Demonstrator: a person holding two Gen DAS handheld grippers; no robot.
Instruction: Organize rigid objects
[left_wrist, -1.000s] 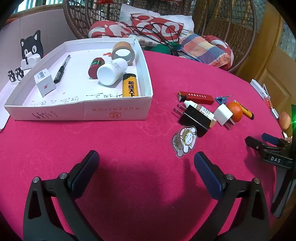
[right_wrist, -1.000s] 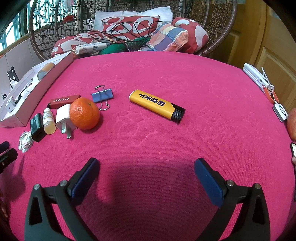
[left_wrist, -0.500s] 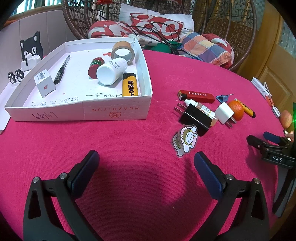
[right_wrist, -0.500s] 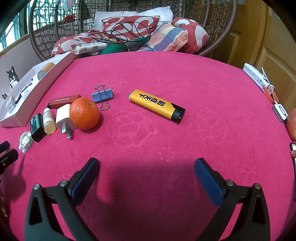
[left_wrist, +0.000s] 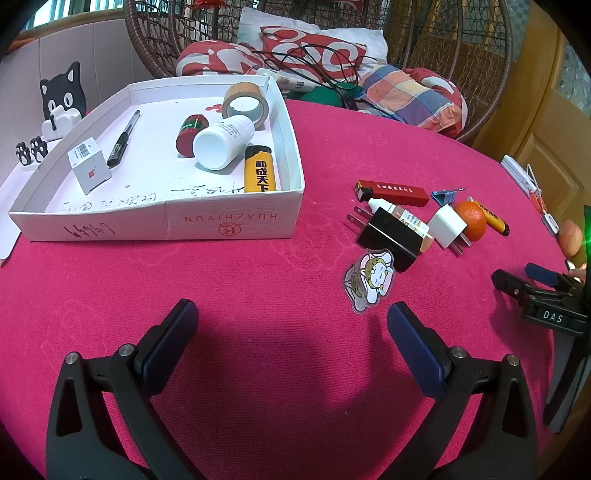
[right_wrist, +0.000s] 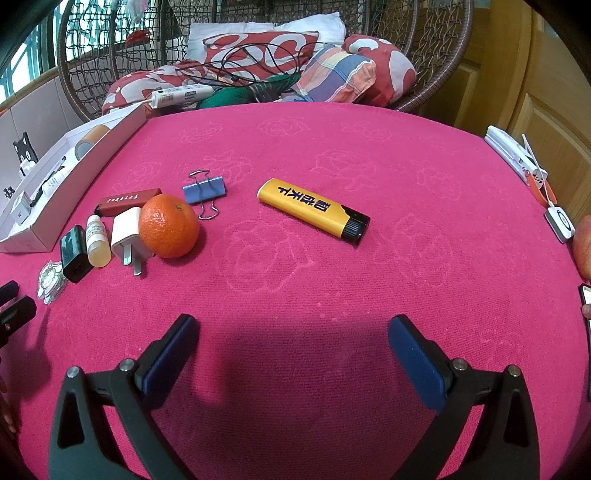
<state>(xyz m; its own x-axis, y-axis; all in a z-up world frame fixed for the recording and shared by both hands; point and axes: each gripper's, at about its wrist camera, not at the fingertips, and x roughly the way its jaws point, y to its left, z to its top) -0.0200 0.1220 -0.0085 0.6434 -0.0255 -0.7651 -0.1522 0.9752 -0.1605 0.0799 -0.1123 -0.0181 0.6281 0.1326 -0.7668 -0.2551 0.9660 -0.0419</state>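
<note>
A white cardboard tray (left_wrist: 229, 221) at the left holds a tape roll (left_wrist: 244, 100), a white bottle (left_wrist: 221, 146), a red can, a pen, a small box and a yellow lighter (left_wrist: 259, 173). On the pink cloth lie a red lighter (left_wrist: 391, 191), a black charger (left_wrist: 389, 238), a dropper bottle (right_wrist: 97, 240), a white plug (right_wrist: 129, 236), an orange (right_wrist: 168, 226), a blue binder clip (right_wrist: 204, 190), a cartoon sticker (left_wrist: 369, 282) and a second yellow lighter (right_wrist: 313, 211). My left gripper (left_wrist: 291, 319) is open, just short of the sticker. Short of that second lighter, my right gripper (right_wrist: 291, 332) is open and empty.
A wicker chair with cushions (right_wrist: 258, 48), cables and a power strip (right_wrist: 181, 96) stands behind the table. A black cat figure (left_wrist: 62, 98) sits left of the tray. Small items (right_wrist: 532, 173) and an apple (left_wrist: 570, 236) lie at the table's right edge.
The left wrist view has shifted slightly, so the tray and the pile of objects sit a little lower and nearer. The right gripper has stayed put.
</note>
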